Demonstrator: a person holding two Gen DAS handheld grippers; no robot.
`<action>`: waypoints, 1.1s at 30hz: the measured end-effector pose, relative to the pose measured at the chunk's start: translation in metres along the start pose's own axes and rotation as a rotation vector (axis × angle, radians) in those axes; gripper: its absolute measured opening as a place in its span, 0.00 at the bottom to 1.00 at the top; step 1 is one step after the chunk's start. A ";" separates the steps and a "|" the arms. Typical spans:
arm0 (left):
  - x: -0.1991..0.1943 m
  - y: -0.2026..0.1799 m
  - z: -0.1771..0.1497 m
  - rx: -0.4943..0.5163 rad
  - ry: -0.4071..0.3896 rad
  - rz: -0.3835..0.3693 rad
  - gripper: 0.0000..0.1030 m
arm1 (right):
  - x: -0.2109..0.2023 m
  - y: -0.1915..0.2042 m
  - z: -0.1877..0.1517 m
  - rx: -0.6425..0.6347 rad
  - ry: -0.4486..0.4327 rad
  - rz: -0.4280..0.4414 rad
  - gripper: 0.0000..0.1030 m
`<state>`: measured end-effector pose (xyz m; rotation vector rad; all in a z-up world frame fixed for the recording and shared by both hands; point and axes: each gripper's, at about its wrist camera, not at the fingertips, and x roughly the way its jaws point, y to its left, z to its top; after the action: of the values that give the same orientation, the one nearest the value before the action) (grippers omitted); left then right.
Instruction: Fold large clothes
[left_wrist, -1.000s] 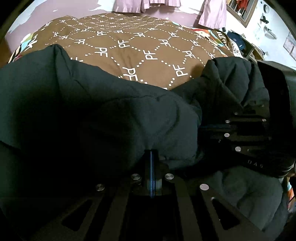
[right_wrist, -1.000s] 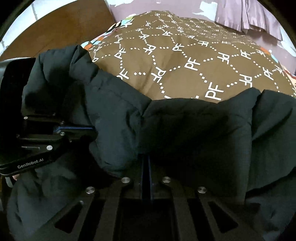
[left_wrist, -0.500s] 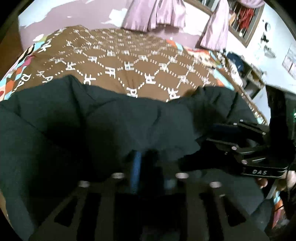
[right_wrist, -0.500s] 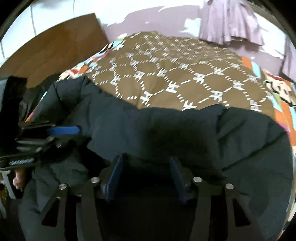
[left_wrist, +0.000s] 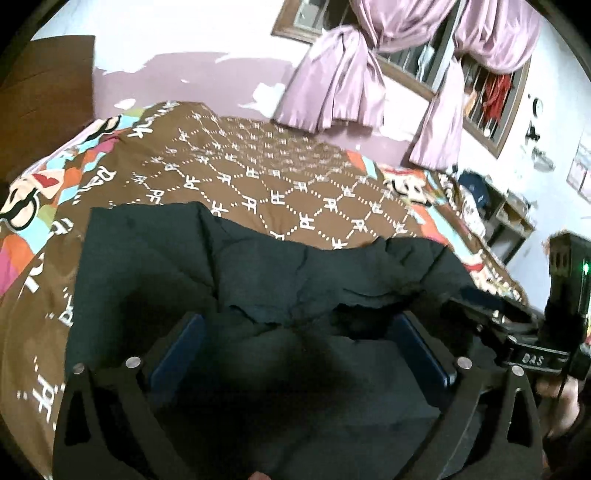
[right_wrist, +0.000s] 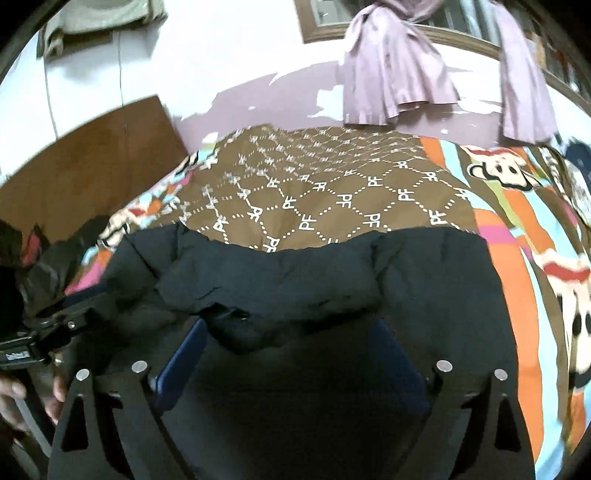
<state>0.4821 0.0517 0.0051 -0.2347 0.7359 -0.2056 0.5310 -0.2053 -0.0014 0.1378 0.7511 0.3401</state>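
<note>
Dark padded jacket (left_wrist: 280, 273) lies bunched on the brown patterned bedspread (left_wrist: 258, 192); left gripper (left_wrist: 295, 332) and right gripper (right_wrist: 291, 339) both spread wide, holding nothing.

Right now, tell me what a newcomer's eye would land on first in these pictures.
The big black puffy jacket fills the near part of both views, lying on the bed in front of each gripper. Behind it spreads the brown bedspread with white PF lettering and bright cartoon borders. On the far wall, lilac curtains hang knotted at a barred window. The left gripper and right gripper both have their blue-padded fingers spread wide over the jacket.
</note>
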 end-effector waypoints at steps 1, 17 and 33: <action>-0.009 -0.002 -0.003 -0.014 -0.016 0.004 0.98 | -0.010 0.001 -0.005 0.018 -0.014 0.002 0.93; -0.120 -0.057 -0.049 0.126 0.014 0.126 0.98 | -0.136 0.049 -0.052 -0.150 0.117 -0.033 0.98; -0.226 -0.106 -0.146 0.277 0.022 0.164 0.98 | -0.228 0.084 -0.123 -0.281 0.182 -0.051 0.98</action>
<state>0.2082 -0.0095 0.0744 0.0917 0.7358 -0.1524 0.2703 -0.2058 0.0767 -0.1791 0.8770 0.4095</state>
